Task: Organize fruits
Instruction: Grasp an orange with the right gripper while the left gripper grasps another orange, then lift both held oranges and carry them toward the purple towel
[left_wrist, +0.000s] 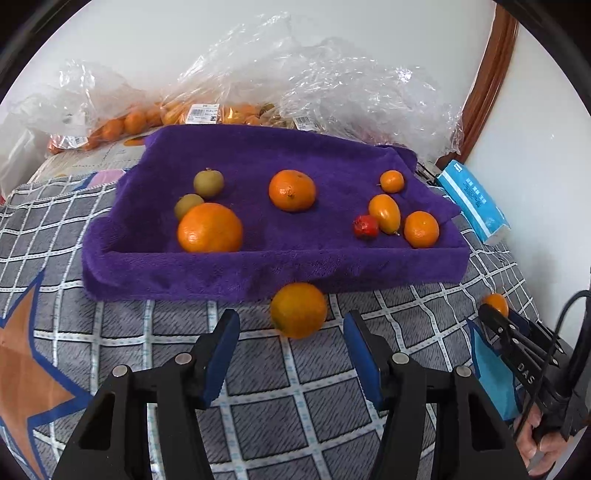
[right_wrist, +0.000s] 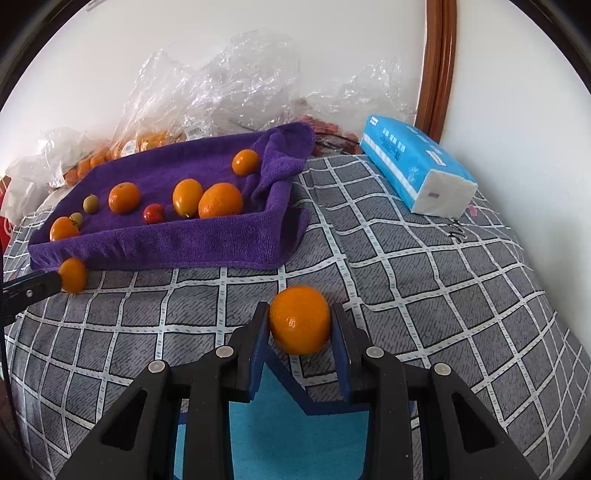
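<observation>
The checked bedspread (right_wrist: 424, 280) covers nearly everything, grey squares with pale lines. On it, toward the wall, lies the purple towel (left_wrist: 258, 155), its edges raised like a shallow tray. Behind it are heaped clear plastic bags (left_wrist: 314, 81), some with small orange fruit inside. A blue tissue pack (right_wrist: 406, 166) rests to the right of the towel, near the wooden frame (right_wrist: 439, 66).

On the towel sit several fruits: a big orange (left_wrist: 209, 228) at the near left, another orange (left_wrist: 292, 190) in the middle, two greenish fruits (left_wrist: 208, 182) behind the first, and a cluster of smaller orange ones with a small red fruit (left_wrist: 366, 226) at the right.

The left gripper (left_wrist: 291, 328) has its jaws apart, with a loose orange (left_wrist: 298, 310) on the bedspread just off the towel's front edge, lying ahead between the tips; the pads are not pressing it. The right gripper (right_wrist: 300, 314) is clamped on a mandarin (right_wrist: 299, 319), off the towel, over the bedspread.
</observation>
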